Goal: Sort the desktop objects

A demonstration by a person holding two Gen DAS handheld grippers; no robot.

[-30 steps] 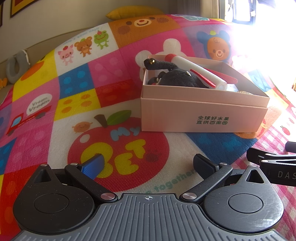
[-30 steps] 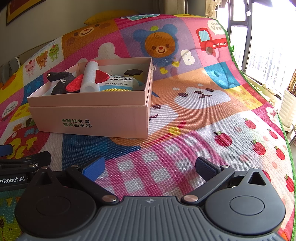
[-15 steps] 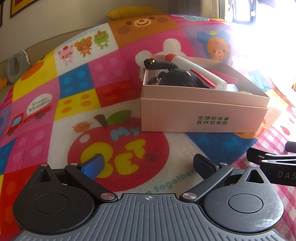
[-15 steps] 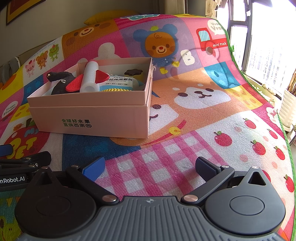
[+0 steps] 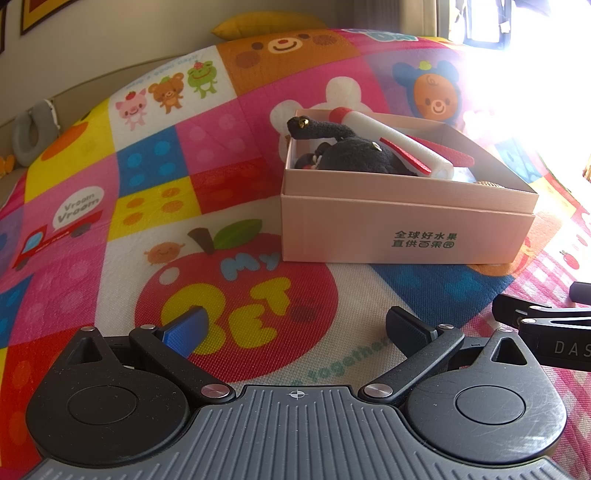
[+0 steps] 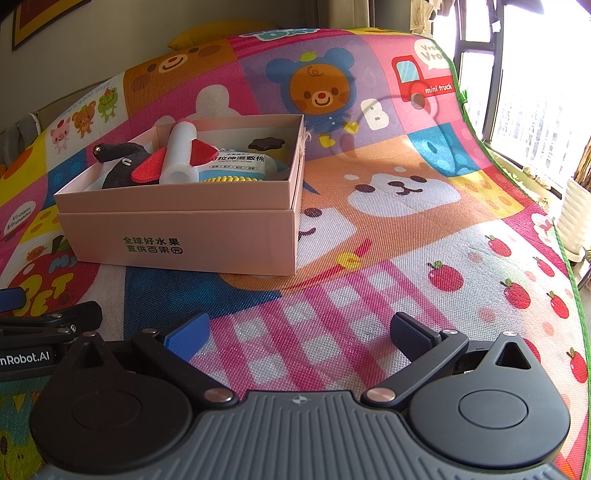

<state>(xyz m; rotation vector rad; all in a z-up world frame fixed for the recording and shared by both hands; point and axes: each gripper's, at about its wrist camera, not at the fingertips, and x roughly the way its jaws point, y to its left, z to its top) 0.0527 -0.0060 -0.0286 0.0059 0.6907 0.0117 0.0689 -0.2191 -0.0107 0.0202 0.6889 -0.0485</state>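
A pink cardboard box (image 5: 402,229) (image 6: 177,236) stands on the colourful play mat. Inside lie a black plush toy (image 5: 354,155) (image 6: 118,166), a white foam rocket with red fins (image 5: 399,142) (image 6: 181,155), a wet-cotton pack (image 6: 240,164), a yellow ring (image 6: 229,180) and a dark flower-shaped piece (image 6: 266,144). My left gripper (image 5: 295,328) is open and empty, low over the mat in front of the box. My right gripper (image 6: 299,332) is also open and empty, to the right of the box's near corner. Each gripper's side shows in the other's view.
The play mat (image 6: 406,229) covers the whole surface and curves up at the back. A green mat edge (image 6: 569,258) runs along the right by a window. A yellow cushion (image 5: 266,24) lies at the far end, a grey ring-shaped thing (image 5: 27,133) at the left.
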